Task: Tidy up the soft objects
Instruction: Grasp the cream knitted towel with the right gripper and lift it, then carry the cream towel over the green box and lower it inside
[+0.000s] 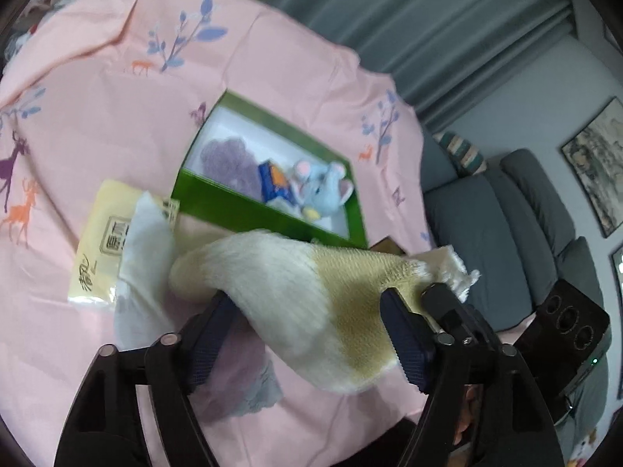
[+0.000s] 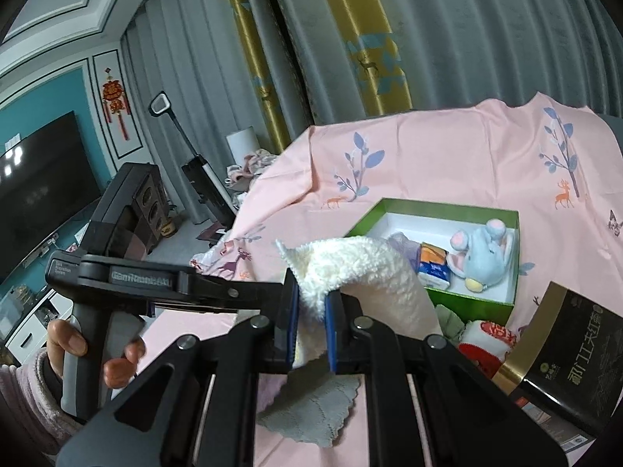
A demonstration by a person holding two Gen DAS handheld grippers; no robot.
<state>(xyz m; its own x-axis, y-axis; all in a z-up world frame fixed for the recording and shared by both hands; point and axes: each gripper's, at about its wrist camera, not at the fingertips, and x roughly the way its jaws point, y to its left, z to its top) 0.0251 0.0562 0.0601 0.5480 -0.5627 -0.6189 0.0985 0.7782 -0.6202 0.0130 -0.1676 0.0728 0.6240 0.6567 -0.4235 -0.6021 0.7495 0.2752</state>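
Note:
A fluffy cream and tan towel (image 1: 292, 284) hangs over the pink sheet (image 1: 117, 116). My right gripper (image 2: 311, 292) is shut on one bunched end of the towel (image 2: 350, 264). My left gripper (image 1: 307, 299) stands open, its fingers wide apart on either side of the draped towel, which brushes the right finger. Beyond lies an open green box (image 1: 218, 202) with a white inside. It holds a purple cloth (image 1: 229, 159), a blue tissue pack (image 1: 274, 179) and a grey mouse plush (image 1: 323, 190). The same box (image 2: 447, 206) shows in the right wrist view.
A yellow tissue pack (image 1: 97, 241) and a white tissue (image 1: 144, 241) lie left of the box. A grey cloth (image 2: 311, 408) lies under the grippers. A black and gold box (image 2: 564, 369), a red and white cloth (image 2: 486, 338) and a green cloth (image 2: 451, 319) are at the right. A grey sofa (image 1: 486, 233) stands beyond the sheet's edge.

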